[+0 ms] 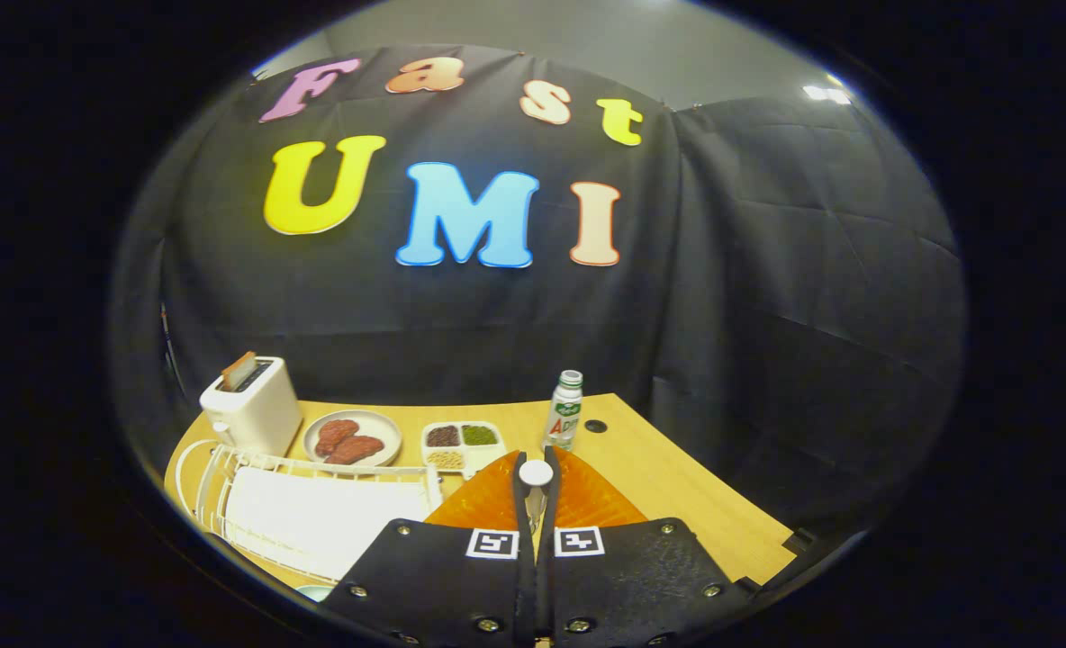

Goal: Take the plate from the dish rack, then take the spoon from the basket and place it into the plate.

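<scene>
I hold the spoon (535,475) pinched between closed fingers (522,493) over the orange plate (488,504) — poised to drop it in.

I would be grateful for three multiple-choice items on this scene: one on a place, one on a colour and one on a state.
1. Where does the bottle stand?
A. on the toaster
B. just right of the divided tray
C. in the rack

2. What colour is the plate under the jaws?
A. orange
B. blue
C. green

3. How do the jaws stand?
A. wide open
B. shut on a cup
C. shut on the spoon

Key:
1 B: the bottle stands upright beside the tray.
2 A: the plate spreads orange on both sides of the gripper.
3 C: the jaws are nearly together with the spoon between them.
</scene>
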`<state>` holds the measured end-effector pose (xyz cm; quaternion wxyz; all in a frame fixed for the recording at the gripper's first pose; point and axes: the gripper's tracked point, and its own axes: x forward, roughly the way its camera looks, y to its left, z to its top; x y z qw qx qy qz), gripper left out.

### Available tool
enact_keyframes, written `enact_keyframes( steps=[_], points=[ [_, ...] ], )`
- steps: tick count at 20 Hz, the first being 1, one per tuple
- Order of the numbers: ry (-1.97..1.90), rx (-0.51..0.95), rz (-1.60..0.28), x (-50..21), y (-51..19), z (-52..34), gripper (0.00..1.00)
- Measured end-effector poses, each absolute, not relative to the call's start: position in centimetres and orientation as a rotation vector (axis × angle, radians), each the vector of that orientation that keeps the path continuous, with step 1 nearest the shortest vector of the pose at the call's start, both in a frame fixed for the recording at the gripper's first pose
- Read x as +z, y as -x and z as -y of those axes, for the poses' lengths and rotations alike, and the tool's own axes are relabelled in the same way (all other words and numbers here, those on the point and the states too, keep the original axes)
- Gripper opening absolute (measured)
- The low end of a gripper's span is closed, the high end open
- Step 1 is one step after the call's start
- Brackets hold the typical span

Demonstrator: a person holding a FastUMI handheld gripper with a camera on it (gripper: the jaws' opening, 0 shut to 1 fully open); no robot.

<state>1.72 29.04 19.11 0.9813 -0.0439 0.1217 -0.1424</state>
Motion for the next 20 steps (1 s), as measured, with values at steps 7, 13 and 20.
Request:
enact_keyframes(
  steps=[7, 13, 20],
  points=[
    [0.086, -0.035, -0.293, 15.9, 3.5, -40.9, 0.00],
    [0.127, 0.113, -0.369, 11.1, 7.3, -46.8, 0.00],
    [0.146, 0.220, -0.447, 6.5, 9.0, -50.5, 0.01]
  ],
)
